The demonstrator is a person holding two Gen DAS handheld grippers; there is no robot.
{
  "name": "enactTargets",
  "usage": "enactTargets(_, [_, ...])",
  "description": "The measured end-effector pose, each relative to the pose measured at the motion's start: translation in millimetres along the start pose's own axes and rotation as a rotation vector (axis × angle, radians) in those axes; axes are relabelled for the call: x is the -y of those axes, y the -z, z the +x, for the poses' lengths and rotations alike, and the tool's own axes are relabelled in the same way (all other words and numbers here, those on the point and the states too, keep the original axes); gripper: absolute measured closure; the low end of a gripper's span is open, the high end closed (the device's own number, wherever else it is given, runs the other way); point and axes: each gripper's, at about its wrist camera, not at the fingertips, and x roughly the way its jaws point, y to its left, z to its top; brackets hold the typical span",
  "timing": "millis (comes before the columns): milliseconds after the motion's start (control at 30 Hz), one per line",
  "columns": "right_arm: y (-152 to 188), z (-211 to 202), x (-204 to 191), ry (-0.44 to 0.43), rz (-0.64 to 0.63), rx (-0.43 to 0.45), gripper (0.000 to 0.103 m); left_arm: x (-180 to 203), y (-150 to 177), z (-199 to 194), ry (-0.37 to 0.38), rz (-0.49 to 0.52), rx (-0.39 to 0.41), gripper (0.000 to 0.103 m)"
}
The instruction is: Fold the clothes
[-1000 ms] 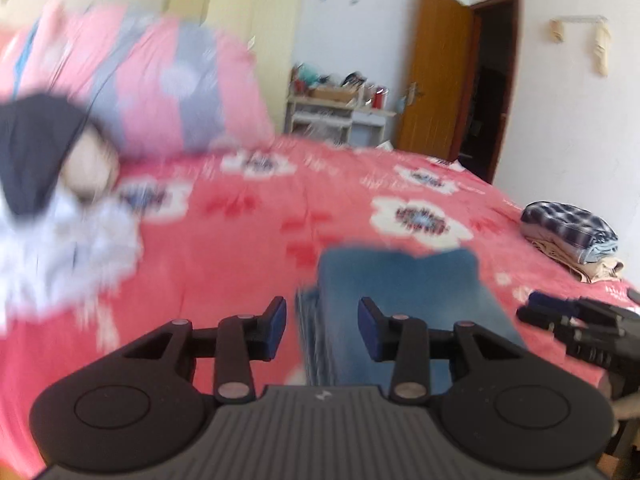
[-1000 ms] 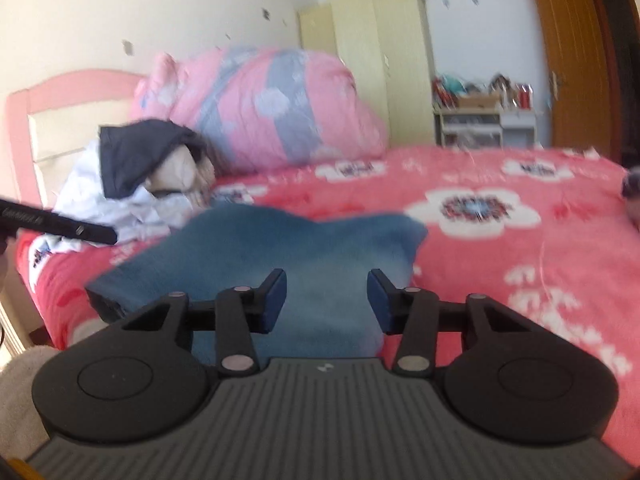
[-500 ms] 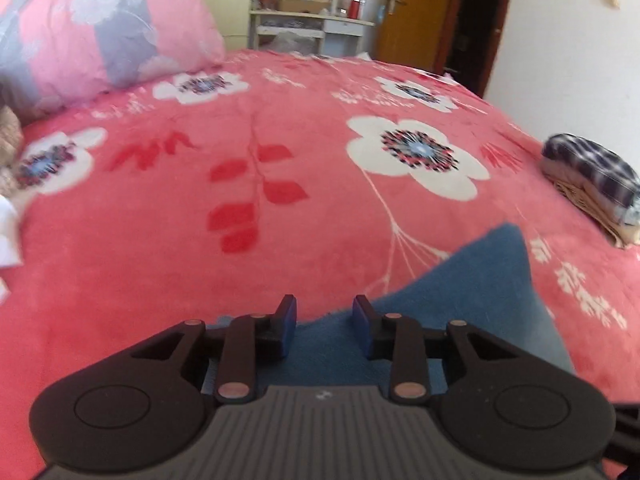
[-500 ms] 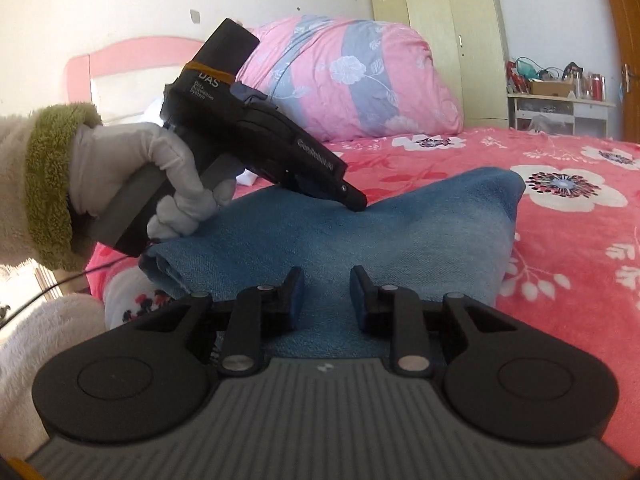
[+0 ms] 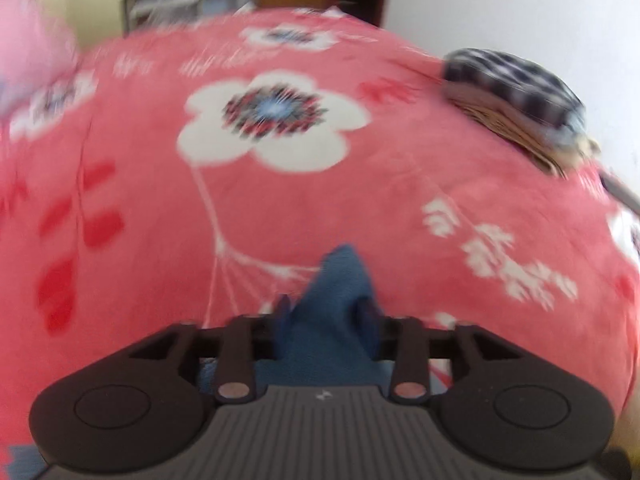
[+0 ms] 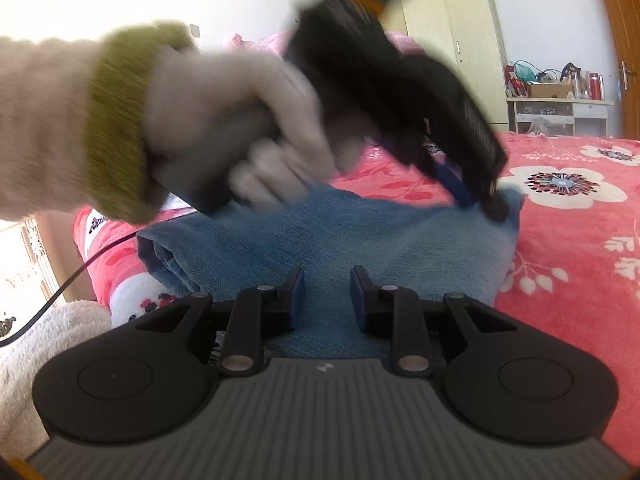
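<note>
Folded blue jeans (image 6: 320, 240) lie on the red flowered bedspread (image 6: 580, 240). In the left wrist view my left gripper (image 5: 326, 312) has its jaws around a raised corner of the jeans (image 5: 338, 280), with denim filling the gap between the pads. In the right wrist view the left gripper (image 6: 476, 200) is at the far right corner of the jeans, held by a gloved hand (image 6: 240, 120). My right gripper (image 6: 325, 284) is open, low over the near part of the jeans, with nothing between its pads.
A stack of folded clothes with a plaid garment on top (image 5: 516, 96) sits at the right of the bed. A pink quilt (image 6: 256, 44), a yellow wardrobe (image 6: 456, 40) and a cluttered shelf (image 6: 556, 108) stand behind. A black cable (image 6: 52, 296) hangs at the left bed edge.
My left gripper moved along the jeans to the far corner and closed on it. My right gripper opened slightly and stayed over the near edge.
</note>
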Motion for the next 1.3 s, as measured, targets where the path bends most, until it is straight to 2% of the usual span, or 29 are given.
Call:
enactTargets(33, [0, 0, 1, -0.002, 0.007, 0.0, 0.079, -5, 0, 2, 0.012, -0.024, -0.003, 0.052])
enactTargets(167, [0, 0, 2, -0.007, 0.021, 0.002, 0.079, 1, -1, -1, 0.003, -0.007, 0.018, 0.051])
enactTargets(433, [6, 1, -1, -0.002, 0.024, 0.004, 0.079, -13, -11, 29, 0.061, -0.128, 0.051, 0.051])
enactTargets(633, [7, -1, 0, -0.003, 0.031, 0.005, 0.079, -41, -7, 29, 0.121, -0.305, 0.098, 0.053])
enactTargets(700, [7, -3, 1, -0.004, 0.032, 0.006, 0.079, -49, -6, 29, 0.117, -0.374, 0.113, 0.055])
enactTargets(733, [7, -4, 2, -0.004, 0.033, 0.007, 0.079, -56, -5, 29, 0.099, -0.433, 0.116, 0.068])
enactTargets(767, [8, -4, 2, -0.004, 0.032, 0.007, 0.079, -63, -3, 29, 0.081, -0.491, 0.119, 0.087])
enactTargets(800, [8, -4, 2, -0.004, 0.032, 0.008, 0.079, -71, -2, 29, 0.07, -0.55, 0.123, 0.089])
enactTargets(867, [9, -5, 2, -0.005, 0.032, 0.01, 0.079, -89, 3, 28, 0.104, -0.665, 0.138, 0.089])
enactTargets(1000, [7, -5, 5, -0.009, 0.037, 0.014, 0.079, -95, -2, -15, 0.102, -0.675, 0.248, 0.08])
enactTargets(1067, [8, -5, 7, -0.012, 0.042, 0.018, 0.079, -89, -2, -55, 0.093, -0.632, 0.326, 0.069])
enactTargets(1167, [9, -6, 7, -0.011, 0.042, 0.028, 0.078, -75, 2, -122, 0.06, -0.546, 0.441, 0.059])
enactTargets(1267, [10, -9, 6, -0.006, 0.044, 0.039, 0.075, -59, 28, -182, 0.022, -0.474, 0.513, 0.049])
enactTargets(1300, [10, -11, 7, -0.008, 0.056, 0.043, 0.074, -53, 41, -193, -0.011, -0.448, 0.512, 0.048])
